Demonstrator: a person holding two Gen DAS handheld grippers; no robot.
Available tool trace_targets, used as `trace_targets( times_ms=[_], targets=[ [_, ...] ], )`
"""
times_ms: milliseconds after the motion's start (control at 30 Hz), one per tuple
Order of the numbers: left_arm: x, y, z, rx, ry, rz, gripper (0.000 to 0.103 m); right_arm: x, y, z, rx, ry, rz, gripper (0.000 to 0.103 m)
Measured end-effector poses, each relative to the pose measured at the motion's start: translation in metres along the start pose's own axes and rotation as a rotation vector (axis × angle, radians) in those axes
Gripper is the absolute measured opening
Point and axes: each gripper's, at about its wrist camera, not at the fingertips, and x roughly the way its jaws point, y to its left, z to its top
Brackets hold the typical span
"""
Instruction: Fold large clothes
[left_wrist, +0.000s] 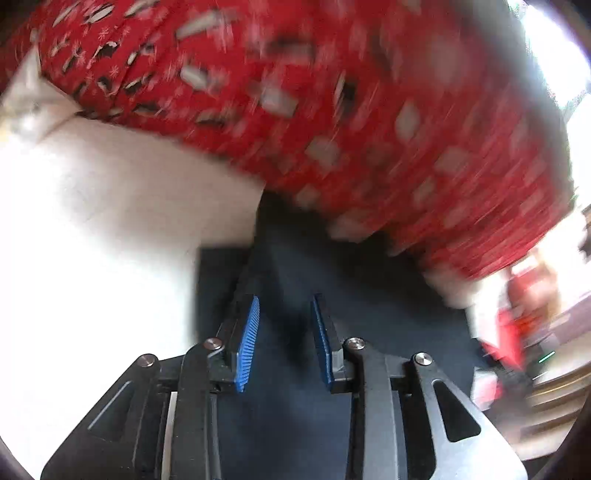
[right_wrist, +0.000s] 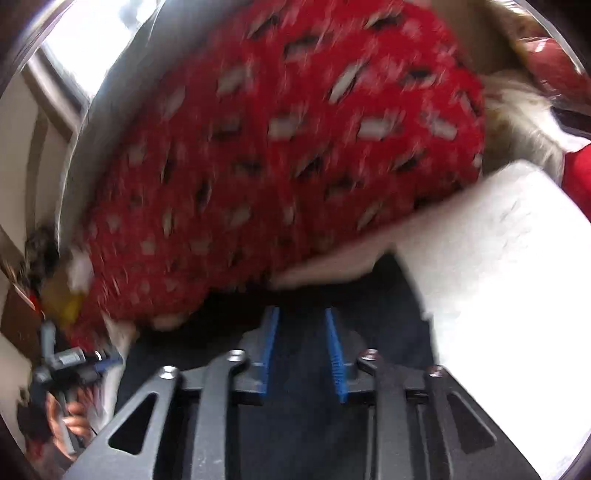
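A dark navy garment (left_wrist: 332, 295) lies on a white surface (left_wrist: 92, 221), partly under a red patterned cloth (left_wrist: 295, 92). My left gripper (left_wrist: 284, 306) hovers over the navy fabric, jaws apart, nothing between the blue pads (left_wrist: 249, 343). In the right wrist view the navy garment (right_wrist: 295, 424) lies below my right gripper (right_wrist: 301, 321), which is also open and empty, close to the red patterned cloth (right_wrist: 277, 147). Both views are motion-blurred. The left gripper (right_wrist: 74, 362) and the hand holding it show at the lower left of the right wrist view.
The white surface (right_wrist: 498, 295) extends to the right in the right wrist view. A white furry item (right_wrist: 524, 110) and a red packet (right_wrist: 554, 66) lie beyond the red cloth. A bright window (right_wrist: 92, 37) is at upper left. Red objects (left_wrist: 509, 332) lie at the right.
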Motion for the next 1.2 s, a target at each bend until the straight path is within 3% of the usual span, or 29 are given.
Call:
trace_targets(
  times_ms=[67, 100, 200, 267, 333, 400, 467, 500, 600, 700, 767, 833, 900, 1000, 1033, 1067, 1100, 1133, 1167, 1200],
  targets=[
    [0.027, -0.005, -0.011, 0.034, 0.087, 0.127, 0.026, 0.036, -0.005, -0.015, -0.011, 0.173, -0.142, 0.025],
    [0.026, -0.005, -0.013, 0.037, 0.077, 0.132, 0.026, 0.038, -0.006, -0.018, -0.007, 0.176, -0.152, 0.024],
    [0.001, 0.001, -0.014, -0.006, 0.043, 0.09, 0.026, 0.009, -0.001, -0.013, 0.036, 0.111, -0.108, 0.03],
    [-0.02, 0.003, -0.024, -0.057, -0.001, 0.005, 0.026, -0.017, 0.004, -0.012, 0.014, 0.024, -0.07, 0.031],
    [-0.029, 0.007, -0.042, -0.085, -0.014, -0.035, 0.03, -0.04, 0.004, -0.02, -0.031, -0.045, -0.097, 0.04],
    [-0.02, 0.007, -0.063, -0.077, 0.001, 0.021, 0.03, -0.037, -0.009, -0.032, -0.044, -0.029, -0.162, 0.043],
    [-0.014, 0.006, -0.077, -0.036, 0.026, 0.088, 0.03, -0.014, -0.034, -0.047, 0.001, 0.11, -0.239, 0.038],
    [-0.017, 0.002, -0.081, -0.026, 0.011, 0.096, 0.03, -0.012, -0.042, -0.052, 0.035, 0.135, -0.225, 0.036],
    [-0.046, -0.006, -0.09, -0.028, -0.039, 0.096, 0.03, -0.043, -0.04, -0.051, 0.095, 0.048, -0.165, 0.037],
    [-0.061, -0.012, -0.111, -0.046, -0.083, 0.073, 0.036, -0.073, -0.019, -0.061, 0.016, -0.03, -0.101, 0.039],
    [-0.049, -0.017, -0.122, -0.036, -0.056, 0.109, 0.038, -0.083, -0.007, -0.075, -0.049, -0.04, -0.084, 0.039],
    [-0.034, -0.015, -0.129, -0.031, -0.02, 0.143, 0.038, -0.072, -0.001, -0.092, -0.085, -0.002, -0.145, 0.044],
    [-0.033, -0.012, -0.133, -0.036, -0.027, 0.141, 0.038, -0.078, -0.014, -0.103, -0.077, 0.019, -0.203, 0.041],
    [-0.031, -0.013, -0.13, -0.054, -0.016, 0.128, 0.038, -0.116, -0.037, -0.114, 0.012, -0.085, -0.227, 0.051],
    [-0.03, -0.011, -0.13, -0.066, -0.013, 0.119, 0.038, -0.122, -0.045, -0.117, 0.047, -0.099, -0.237, 0.058],
    [-0.03, -0.009, -0.129, -0.074, -0.01, 0.113, 0.038, -0.123, -0.05, -0.12, 0.067, -0.086, -0.248, 0.058],
    [-0.029, -0.006, -0.13, -0.078, -0.008, 0.111, 0.038, -0.121, -0.053, -0.125, 0.074, -0.059, -0.247, 0.057],
    [-0.028, -0.005, -0.129, -0.079, -0.007, 0.109, 0.038, -0.114, -0.054, -0.127, 0.058, -0.002, -0.201, 0.034],
    [-0.028, -0.005, -0.131, -0.081, -0.014, 0.105, 0.038, -0.109, -0.054, -0.132, 0.028, 0.041, -0.16, 0.004],
    [-0.028, -0.005, -0.13, -0.083, -0.012, 0.102, 0.038, -0.101, -0.056, -0.135, 0.0, 0.079, -0.179, 0.008]
  ],
)
